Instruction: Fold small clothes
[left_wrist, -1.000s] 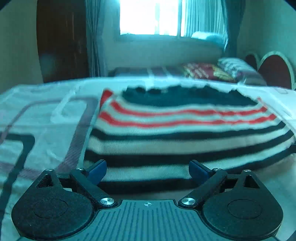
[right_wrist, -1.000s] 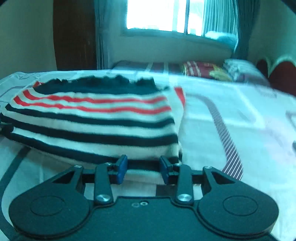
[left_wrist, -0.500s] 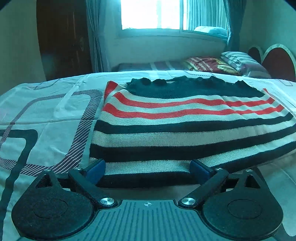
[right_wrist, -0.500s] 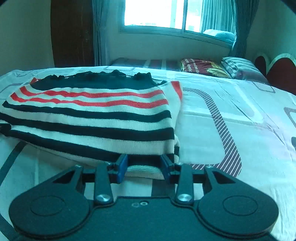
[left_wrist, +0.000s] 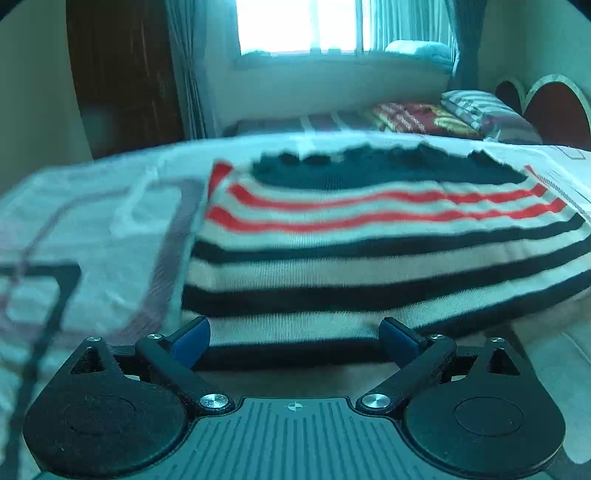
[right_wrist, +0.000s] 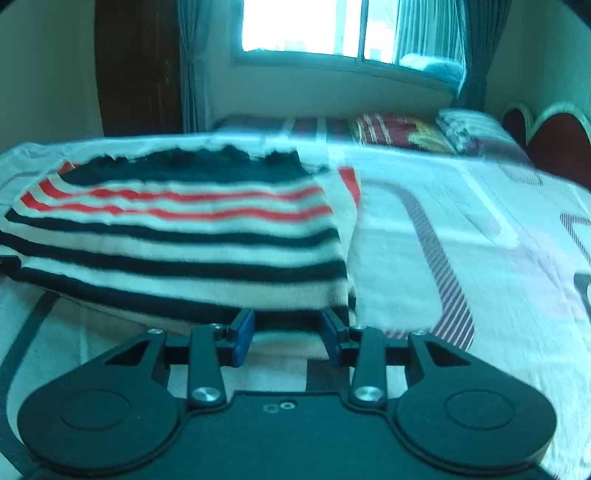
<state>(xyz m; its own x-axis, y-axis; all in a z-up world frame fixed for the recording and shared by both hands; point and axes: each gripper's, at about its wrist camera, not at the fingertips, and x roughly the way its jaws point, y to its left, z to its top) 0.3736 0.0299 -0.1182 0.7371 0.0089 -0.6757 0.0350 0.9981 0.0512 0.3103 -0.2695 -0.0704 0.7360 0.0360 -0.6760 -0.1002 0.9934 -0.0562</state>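
Presently a striped knit garment (left_wrist: 369, 258), banded in white, black and red with a dark scalloped edge at the far side, is seen lying folded on a bed sheet (right_wrist: 461, 240) printed with grey and black lines. The left tongs (left_wrist: 294, 338) are held released, blue pads (left_wrist: 190, 338) wide apart, with the garment's near hem lying between them and untouched by either pad. The right tongs (right_wrist: 288, 334) are set at the garment's near right corner, jaws partly apart; a light fold of cloth is seen between the pads, but whether it is pinched cannot be told. A window (left_wrist: 295, 26), curtains and pillows (right_wrist: 469, 129) are seen beyond.
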